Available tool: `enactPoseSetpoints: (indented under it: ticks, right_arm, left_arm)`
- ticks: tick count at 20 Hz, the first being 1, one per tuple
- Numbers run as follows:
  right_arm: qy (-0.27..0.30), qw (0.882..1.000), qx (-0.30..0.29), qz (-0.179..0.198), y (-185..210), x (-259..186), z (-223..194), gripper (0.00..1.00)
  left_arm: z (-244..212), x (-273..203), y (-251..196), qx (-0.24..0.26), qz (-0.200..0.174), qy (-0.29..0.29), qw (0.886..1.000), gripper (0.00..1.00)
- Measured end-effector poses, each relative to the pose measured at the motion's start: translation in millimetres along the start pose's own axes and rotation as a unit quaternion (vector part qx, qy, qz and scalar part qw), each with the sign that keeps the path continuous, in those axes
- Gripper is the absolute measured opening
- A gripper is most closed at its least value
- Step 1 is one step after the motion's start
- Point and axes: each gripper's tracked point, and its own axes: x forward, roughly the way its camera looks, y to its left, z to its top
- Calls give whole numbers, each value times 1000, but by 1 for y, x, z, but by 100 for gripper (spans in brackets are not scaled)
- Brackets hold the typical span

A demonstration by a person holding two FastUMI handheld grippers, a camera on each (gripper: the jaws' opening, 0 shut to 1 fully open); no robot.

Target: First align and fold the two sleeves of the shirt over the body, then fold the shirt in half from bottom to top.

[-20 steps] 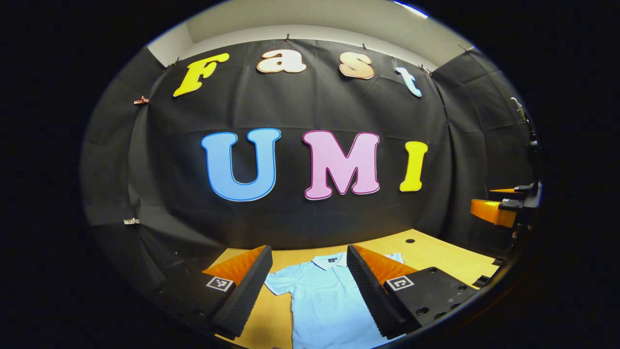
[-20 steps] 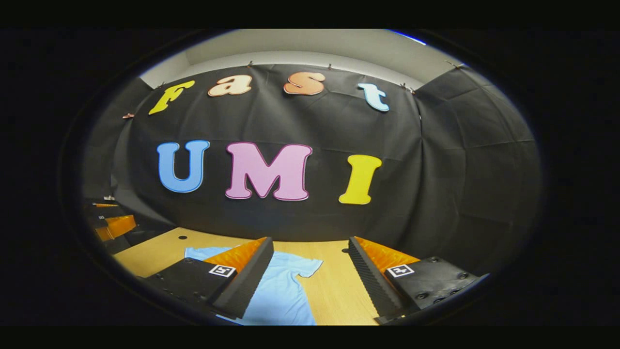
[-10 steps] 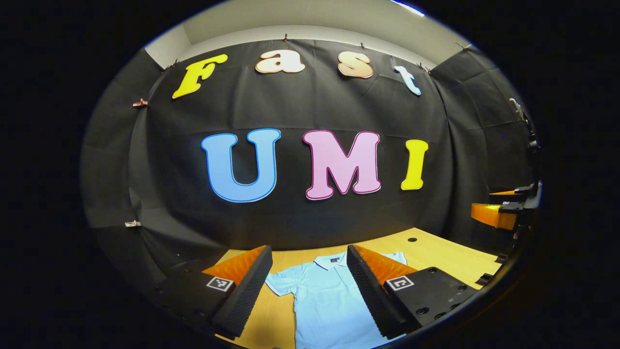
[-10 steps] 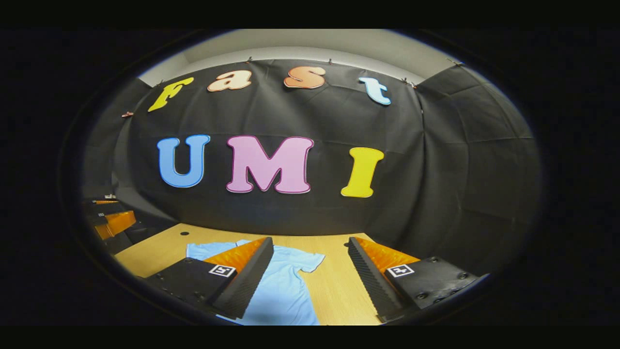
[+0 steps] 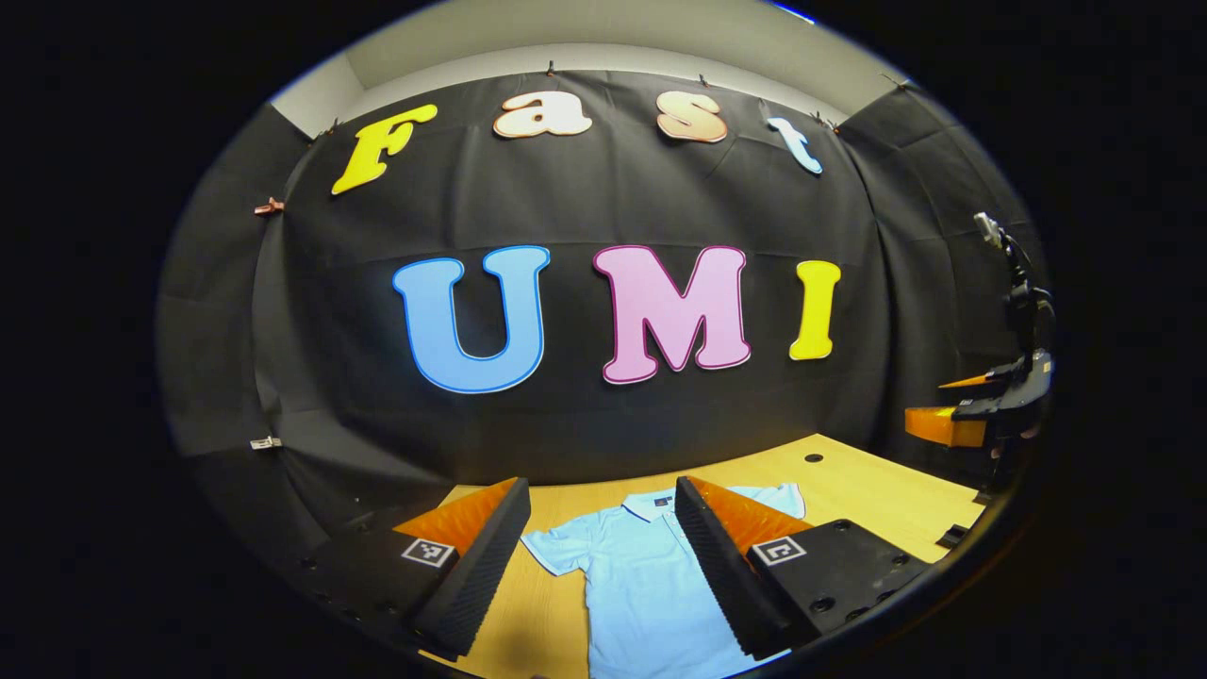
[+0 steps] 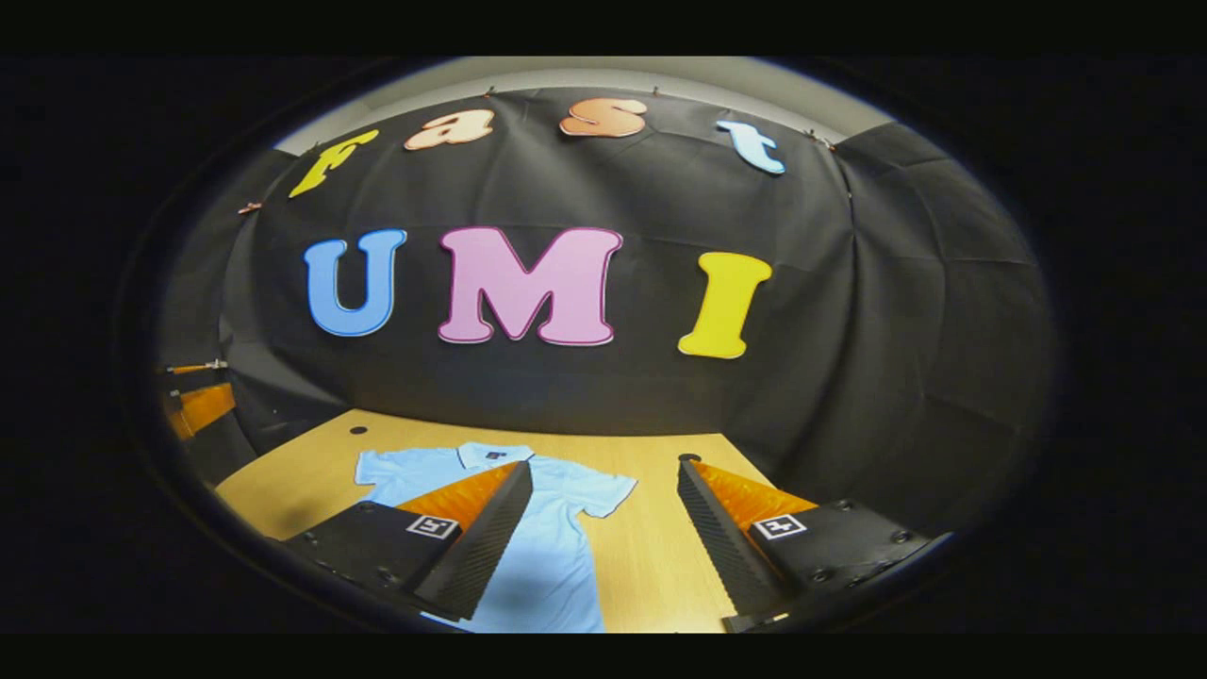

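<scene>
The light-blue polo shirt [image 5: 641, 585] lies flat on the wooden table [image 5: 868, 500], collar toward the wall, both sleeves spread. Nothing looks folded yet. The left gripper [image 5: 603, 556] and right gripper [image 6: 603, 538] hover above it, jaws wide apart and empty.

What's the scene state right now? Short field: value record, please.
garment: light blue polo shirt, flat, collar toward the wall
sleeves: both spread out, not folded
surface: wooden table
left gripper: open, above the shirt, holding nothing
right gripper: open, above the shirt's sleeve side, holding nothing
task progress: no fold made yet
</scene>
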Motion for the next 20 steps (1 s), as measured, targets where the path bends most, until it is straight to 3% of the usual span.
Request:
enactPoseSetpoints:
  ticks: [10,14,20]
  right_arm:
    - [105,994,-16,37,-10,157,-65,97]
    - [168,985,4,31,-16,229,-116,98]
    - [214,977,-5,12,-28,320,-180,98]
  left_arm:
    - [-20,29,6,12,39,51,998,99]
    - [-32,51,3,10,52,74,996,99]
    - [-56,84,-4,4,61,99,993,99]
